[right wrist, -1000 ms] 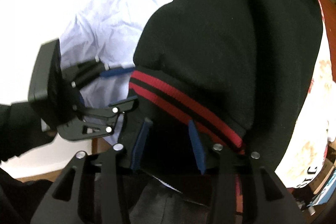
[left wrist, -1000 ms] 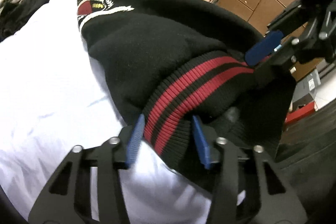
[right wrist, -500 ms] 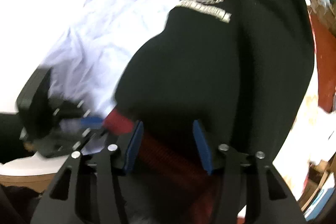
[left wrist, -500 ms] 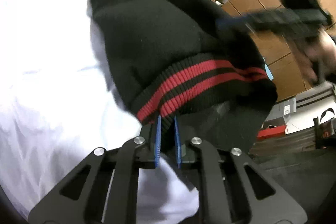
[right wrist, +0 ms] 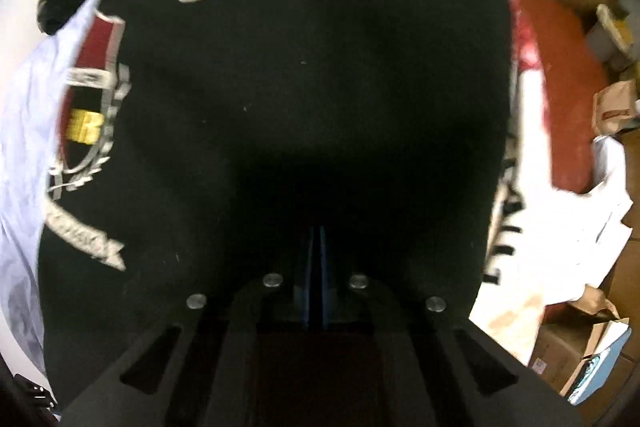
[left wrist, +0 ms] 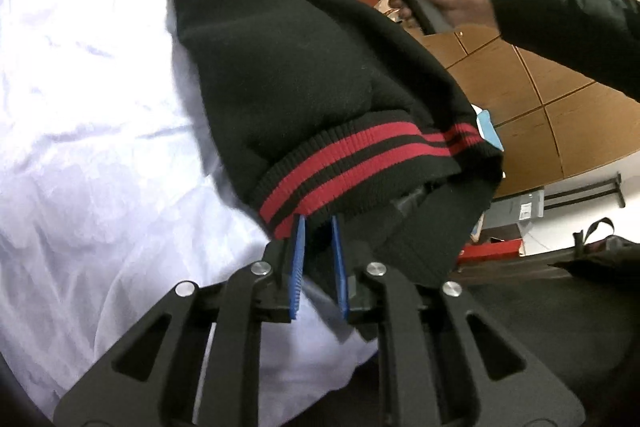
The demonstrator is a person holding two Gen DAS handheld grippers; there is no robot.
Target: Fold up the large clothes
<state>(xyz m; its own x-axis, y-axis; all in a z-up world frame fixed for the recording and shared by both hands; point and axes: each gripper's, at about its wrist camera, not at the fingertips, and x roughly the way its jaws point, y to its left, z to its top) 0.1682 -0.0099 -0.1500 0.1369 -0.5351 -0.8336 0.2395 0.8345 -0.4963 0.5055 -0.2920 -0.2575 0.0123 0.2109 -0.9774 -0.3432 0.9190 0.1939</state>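
White bed sheet (left wrist: 100, 155) carries the black jacket (left wrist: 304, 75), stretching toward upper frame. Your left tongs (left wrist: 318, 223) pinch its striped hem (left wrist: 360, 163); right tongs (right wrist: 316, 235), jaws just closed, hover above it.

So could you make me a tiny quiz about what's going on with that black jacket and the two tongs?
1. True or false: the left tongs are clamped on the striped hem of the black jacket.
2. What colour is the sheet under the jacket? A) white B) green C) brown
3. Fill in: the stripes on the hem are ____.

Key: 1 true. 2 A. 3 red. The right tongs, which have just been closing, stand shut over the jacket's dark cloth; whether they pinch any of it is too dark to tell.
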